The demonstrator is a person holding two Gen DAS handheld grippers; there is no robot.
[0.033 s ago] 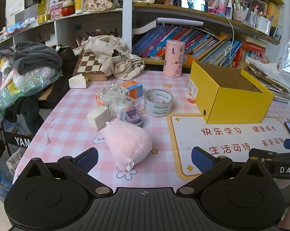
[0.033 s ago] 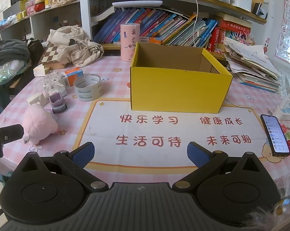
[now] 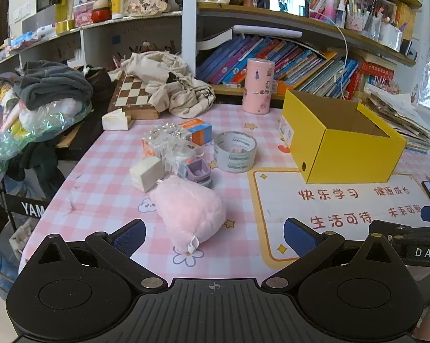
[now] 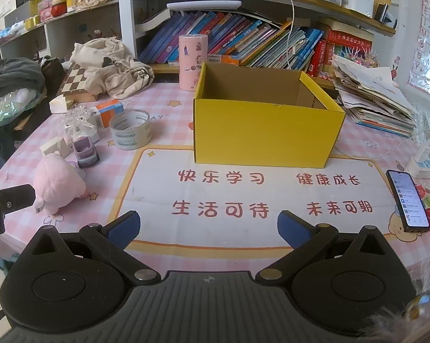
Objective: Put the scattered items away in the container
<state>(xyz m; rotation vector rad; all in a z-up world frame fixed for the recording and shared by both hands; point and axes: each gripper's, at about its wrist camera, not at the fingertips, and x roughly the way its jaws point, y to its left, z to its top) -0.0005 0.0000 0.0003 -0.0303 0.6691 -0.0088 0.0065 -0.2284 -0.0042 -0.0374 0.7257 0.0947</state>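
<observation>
An open yellow cardboard box (image 3: 343, 145) (image 4: 267, 134) stands on the pink checked table. Left of it lie a pink plush toy (image 3: 189, 211) (image 4: 56, 183), a tape roll (image 3: 235, 152) (image 4: 130, 133), a purple toy car (image 3: 197, 172) (image 4: 85, 150), a cream block (image 3: 146, 172) (image 4: 55, 146), an orange-blue carton (image 3: 196, 130) (image 4: 107, 113) and a clear wrapped bundle (image 3: 169, 143) (image 4: 77, 120). My left gripper (image 3: 215, 235) is open, just short of the plush. My right gripper (image 4: 209, 225) is open and empty over the printed mat, in front of the box.
A pink canister (image 3: 258, 85) stands behind the box. A chessboard (image 3: 132, 94) with beige cloth (image 3: 172, 85) lies at the back left. A phone (image 4: 407, 200) and a paper stack (image 4: 372, 97) lie at the right. Bookshelves run behind. Clothes are piled off the left edge.
</observation>
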